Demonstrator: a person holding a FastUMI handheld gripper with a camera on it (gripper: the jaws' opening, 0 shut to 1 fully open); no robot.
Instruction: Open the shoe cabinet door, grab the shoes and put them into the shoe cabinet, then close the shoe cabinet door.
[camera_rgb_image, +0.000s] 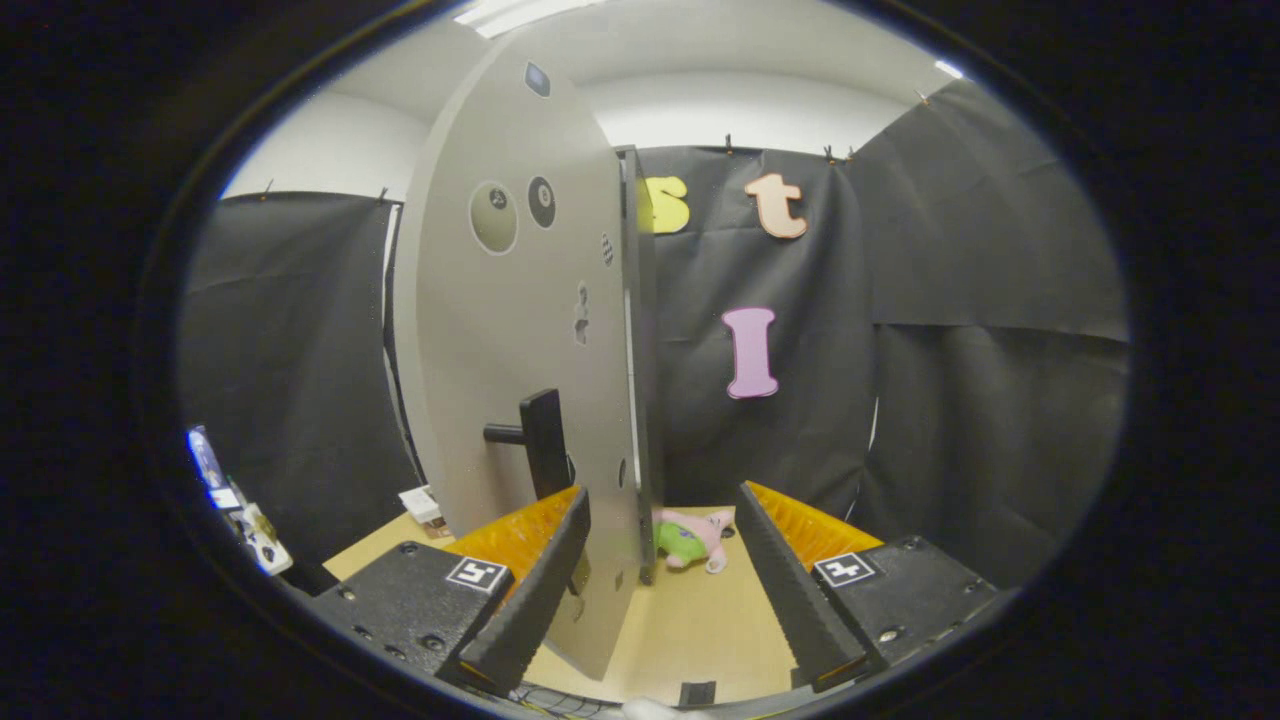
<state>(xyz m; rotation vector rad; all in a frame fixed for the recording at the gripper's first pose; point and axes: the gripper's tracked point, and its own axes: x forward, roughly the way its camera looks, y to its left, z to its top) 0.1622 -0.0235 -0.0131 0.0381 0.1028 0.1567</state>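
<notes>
standing edge-on to the claw (655, 585), the shoe cabinet door (520, 330) rises tall between the spread, empty fingers, its dark handle (540, 440) just above the left fingertip. the claw grips nothing. a plush toy (690, 540) lies on the table (690, 630) beyond.

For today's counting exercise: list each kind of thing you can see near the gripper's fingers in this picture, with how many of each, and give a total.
Cabinet door: 1
Door handle: 1
Plush toy: 1
Gripper, fingers open, with the door's edge between them: 1
Total: 4
</notes>
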